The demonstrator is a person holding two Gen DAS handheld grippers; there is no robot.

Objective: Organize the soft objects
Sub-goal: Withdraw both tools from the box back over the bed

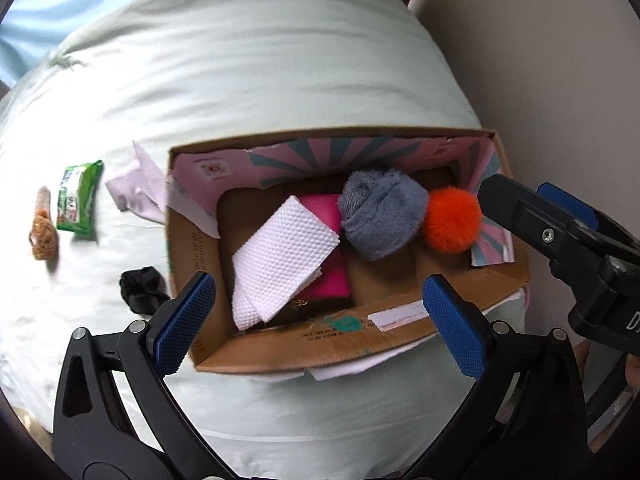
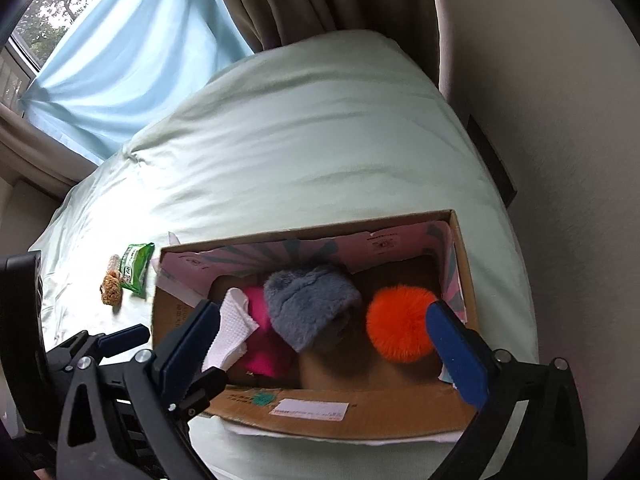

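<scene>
A cardboard box [image 1: 400, 320] [image 2: 360, 412] sits on a pale green bed. Inside lie a white paper towel [image 1: 280, 256] [image 2: 228, 332], a pink soft item [image 1: 324, 208] [image 2: 264, 344], a grey plush piece [image 1: 380, 216] [image 2: 312, 304] and an orange pompom [image 1: 452, 220] [image 2: 400, 324]. My left gripper [image 1: 320, 320] is open and empty above the box's near wall. My right gripper [image 2: 324, 356] is open and empty over the box; the orange pompom lies by its right finger. The right gripper also shows in the left wrist view [image 1: 560, 240], beside the pompom.
On the bed left of the box lie a green packet [image 1: 78, 202] [image 2: 136, 268], a brown granola-like bar [image 1: 42, 228] [image 2: 110, 286], a black soft item [image 1: 140, 284] and a lilac cloth [image 1: 136, 188]. Curtains [image 2: 132, 52] and a wall [image 2: 560, 120] border the bed.
</scene>
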